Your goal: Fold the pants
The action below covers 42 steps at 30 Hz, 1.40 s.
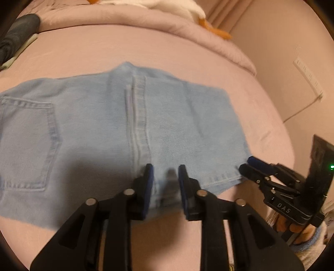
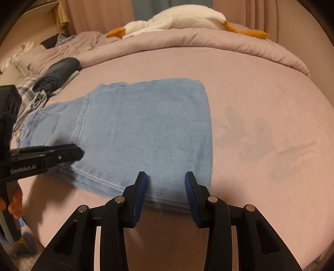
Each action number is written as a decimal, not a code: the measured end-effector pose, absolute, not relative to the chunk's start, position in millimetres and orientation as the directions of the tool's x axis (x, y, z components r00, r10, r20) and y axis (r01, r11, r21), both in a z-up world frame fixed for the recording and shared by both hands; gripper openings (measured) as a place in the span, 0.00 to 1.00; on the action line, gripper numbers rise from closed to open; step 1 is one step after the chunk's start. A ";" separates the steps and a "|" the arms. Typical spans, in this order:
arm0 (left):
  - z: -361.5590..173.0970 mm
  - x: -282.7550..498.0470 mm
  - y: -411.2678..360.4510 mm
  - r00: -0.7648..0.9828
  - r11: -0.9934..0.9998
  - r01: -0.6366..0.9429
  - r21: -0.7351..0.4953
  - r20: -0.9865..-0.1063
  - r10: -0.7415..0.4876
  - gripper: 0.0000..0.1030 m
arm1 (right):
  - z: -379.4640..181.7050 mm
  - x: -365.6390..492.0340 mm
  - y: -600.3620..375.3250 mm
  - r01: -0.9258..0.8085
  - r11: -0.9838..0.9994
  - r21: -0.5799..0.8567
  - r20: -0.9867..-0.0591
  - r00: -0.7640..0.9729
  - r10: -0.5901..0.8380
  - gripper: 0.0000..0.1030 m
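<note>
On the pink bed (image 2: 261, 87) we see the light blue denim pants (image 2: 146, 129) lying folded into a thick, flat rectangle, with a back pocket (image 1: 27, 143) showing on the lower layer toward our left. The left tool (image 1: 166, 177) hangs over the near edge of the pants with its blue-padded fingers (image 1: 149, 181) spread apart and nothing between them; in the right wrist view it (image 2: 79, 151) shows side-on at the left hem of the top layer, just above the cloth. The right tool (image 2: 166, 183) likewise stands open, its fingers (image 2: 142, 187) straddling the near folded edge of the pants without pinching it; from the left wrist view its tip (image 1: 247, 164) sits just beside the right corner of the denim, though we cannot tell whether it touches. A long seam (image 1: 138, 116) runs down the middle of the top layer. Behind the pants, a rumpled pink duvet (image 2: 198, 39) carries a white plush goose (image 2: 183, 19) with orange feet, and to the far left lies a pile of dark folded clothes (image 2: 60, 70) on the bed's edge.
</note>
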<state>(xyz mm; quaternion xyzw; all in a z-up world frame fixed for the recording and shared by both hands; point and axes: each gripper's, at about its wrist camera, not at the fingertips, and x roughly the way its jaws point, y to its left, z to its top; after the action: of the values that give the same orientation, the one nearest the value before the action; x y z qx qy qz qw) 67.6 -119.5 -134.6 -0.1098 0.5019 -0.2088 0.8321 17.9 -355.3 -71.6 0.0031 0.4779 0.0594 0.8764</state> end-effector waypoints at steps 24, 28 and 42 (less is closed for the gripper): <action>-152.7 -15.3 83.4 0.573 0.669 -0.293 -0.683 -0.686 -0.450 0.50 | -67.9 48.1 -221.3 -0.401 0.906 0.137 -0.809 0.482 0.336 0.37; -151.4 -10.3 85.8 0.584 0.632 -0.321 -0.705 -0.673 -0.454 0.52 | -81.7 50.3 -207.5 -0.424 0.897 0.126 -0.832 0.447 0.328 0.37; -150.5 23.6 97.8 0.629 0.579 -0.354 -0.734 -0.645 -0.433 0.59 | -82.2 51.7 -203.9 -0.427 0.900 0.092 -0.836 0.457 0.303 0.38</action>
<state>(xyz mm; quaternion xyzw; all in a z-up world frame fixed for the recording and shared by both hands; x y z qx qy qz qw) 23.6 97.8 -150.5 -0.4580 0.4296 -0.0256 0.7778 51.7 -203.9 -82.2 -0.0655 0.4748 0.2144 0.8511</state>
